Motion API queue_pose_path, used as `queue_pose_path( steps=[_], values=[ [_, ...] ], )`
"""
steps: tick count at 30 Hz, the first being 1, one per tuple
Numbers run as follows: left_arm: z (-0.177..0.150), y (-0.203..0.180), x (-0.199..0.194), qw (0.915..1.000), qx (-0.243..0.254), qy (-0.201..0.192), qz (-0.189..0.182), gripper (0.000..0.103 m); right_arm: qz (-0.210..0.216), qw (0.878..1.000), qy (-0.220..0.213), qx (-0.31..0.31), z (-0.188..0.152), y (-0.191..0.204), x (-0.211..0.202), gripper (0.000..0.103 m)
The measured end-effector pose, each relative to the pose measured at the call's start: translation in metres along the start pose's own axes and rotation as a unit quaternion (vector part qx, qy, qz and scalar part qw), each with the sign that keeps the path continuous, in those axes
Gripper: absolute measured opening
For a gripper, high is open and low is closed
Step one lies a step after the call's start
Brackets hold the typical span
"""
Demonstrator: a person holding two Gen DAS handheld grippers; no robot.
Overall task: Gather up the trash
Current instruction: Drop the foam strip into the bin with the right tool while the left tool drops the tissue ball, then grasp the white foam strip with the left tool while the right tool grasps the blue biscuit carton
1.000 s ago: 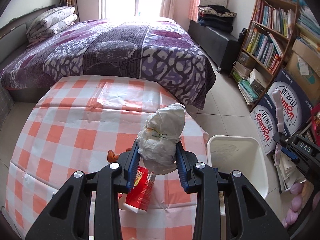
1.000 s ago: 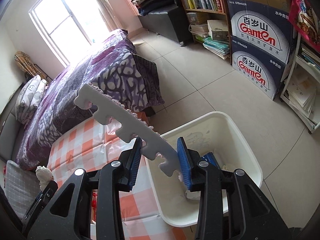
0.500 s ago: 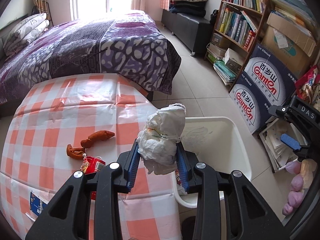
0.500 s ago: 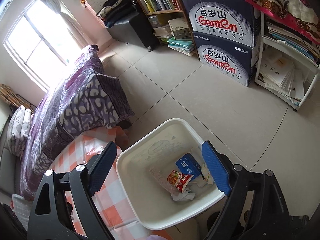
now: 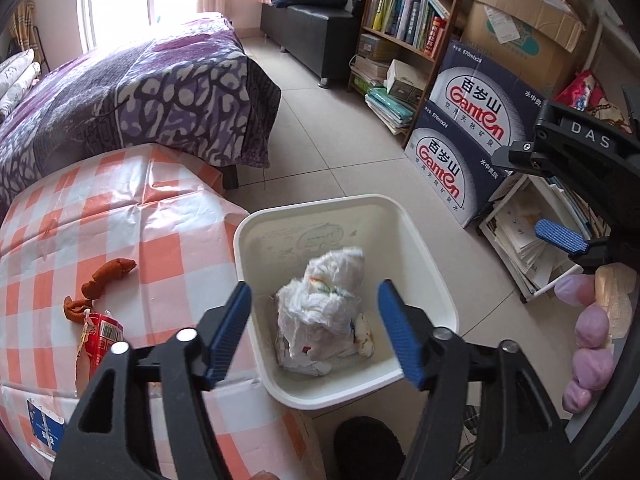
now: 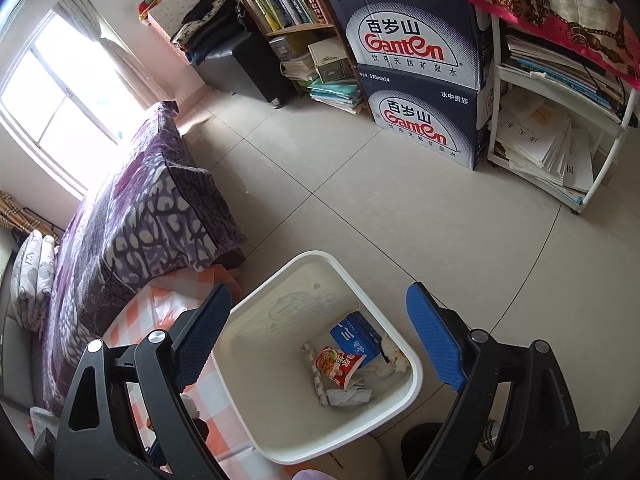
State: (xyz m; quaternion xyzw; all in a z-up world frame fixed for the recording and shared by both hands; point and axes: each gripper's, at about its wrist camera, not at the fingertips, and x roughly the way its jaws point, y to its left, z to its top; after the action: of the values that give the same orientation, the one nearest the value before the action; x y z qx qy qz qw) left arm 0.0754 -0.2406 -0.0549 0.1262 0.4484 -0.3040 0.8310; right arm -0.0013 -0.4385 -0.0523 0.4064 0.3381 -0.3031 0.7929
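- Opening just now, the left gripper [image 5: 314, 330] has let go of the crumpled white wad [image 5: 320, 304]; a second ago it was pinched between the pads.
- The wad is between the spread jaws, touching neither, probably already down in the white bin [image 5: 344, 200].
- The right gripper [image 6: 320, 336] is wide open and empty above the bin too.
- A red wrapper [image 5: 98, 334] and brown scraps [image 5: 102, 284] wait on the checked table [image 5: 132, 200], left of the bin.

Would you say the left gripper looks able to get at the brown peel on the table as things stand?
Probably yes: the left gripper is open and empty above the bin, and the peel lies uncovered on the table, with only the red wrapper close beside it.
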Motion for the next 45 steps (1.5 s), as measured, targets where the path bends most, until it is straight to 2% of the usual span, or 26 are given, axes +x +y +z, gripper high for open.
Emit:
queue_pose_path(
  steps=[2, 6, 10, 14, 17, 20, 22, 25, 28, 31, 35, 41, 43, 45],
  values=[
    [0.0, -0.003, -0.002, 1.0, 0.003, -0.007, -0.003, 0.078, 0.001, 1.0, 0.0, 0.007, 0.002, -0.003, 0.0, 0.086],
    [-0.001, 0.0, -0.002, 0.9999, 0.005, -0.004, 0.015, 0.078, 0.005, 1.0, 0.001, 0.005, 0.0, 0.001, 0.0, 0.088],
    [-0.006, 0.014, -0.006, 0.9987, -0.004, -0.004, 0.05, 0.079, 0.01, 1.0, 0.004, -0.005, -0.005, 0.011, 0.001, 0.09],
    [-0.015, 0.039, -0.017, 0.9949, -0.027, -0.005, 0.097, 0.085, 0.016, 0.999, 0.021, -0.026, -0.016, 0.029, 0.008, 0.092],
    [-0.023, 0.063, -0.023, 0.9881, -0.047, -0.001, 0.146, 0.086, 0.023, 0.998, 0.039, -0.047, -0.027, 0.044, 0.013, 0.092],
    [-0.036, 0.092, -0.034, 0.976, -0.071, 0.002, 0.206, 0.086, 0.03, 0.996, 0.055, -0.071, -0.041, 0.063, 0.018, 0.092],
    [-0.047, 0.115, -0.042, 0.9682, -0.095, 0.009, 0.231, 0.086, 0.032, 0.994, 0.062, -0.084, -0.05, 0.075, 0.02, 0.092],
    [-0.065, 0.153, -0.055, 0.954, -0.151, 0.027, 0.257, 0.086, 0.04, 0.991, 0.076, -0.103, -0.065, 0.093, 0.024, 0.092],
    [-0.088, 0.195, -0.071, 0.9322, -0.23, 0.048, 0.275, 0.086, 0.049, 0.987, 0.088, -0.126, -0.08, 0.112, 0.025, 0.092],
    [-0.115, 0.232, -0.089, 0.9082, -0.309, 0.061, 0.276, 0.086, 0.056, 0.982, 0.098, -0.153, -0.095, 0.13, 0.027, 0.092],
    [-0.151, 0.271, -0.108, 0.8748, -0.406, 0.085, 0.251, 0.086, 0.059, 0.976, 0.11, -0.177, -0.113, 0.149, 0.029, 0.092],
    [-0.204, 0.313, -0.111, 0.8271, -0.51, 0.134, 0.196, 0.085, 0.067, 0.968, 0.126, -0.205, -0.136, 0.172, 0.032, 0.092],
    [-0.217, 0.323, -0.11, 0.8149, -0.533, 0.141, 0.178, 0.082, 0.068, 0.966, 0.127, -0.215, -0.144, 0.179, 0.032, 0.092],
    [-0.224, 0.326, -0.109, 0.8102, -0.543, 0.145, 0.169, 0.078, 0.071, 0.963, 0.13, -0.225, -0.151, 0.185, 0.033, 0.092]
  ],
)
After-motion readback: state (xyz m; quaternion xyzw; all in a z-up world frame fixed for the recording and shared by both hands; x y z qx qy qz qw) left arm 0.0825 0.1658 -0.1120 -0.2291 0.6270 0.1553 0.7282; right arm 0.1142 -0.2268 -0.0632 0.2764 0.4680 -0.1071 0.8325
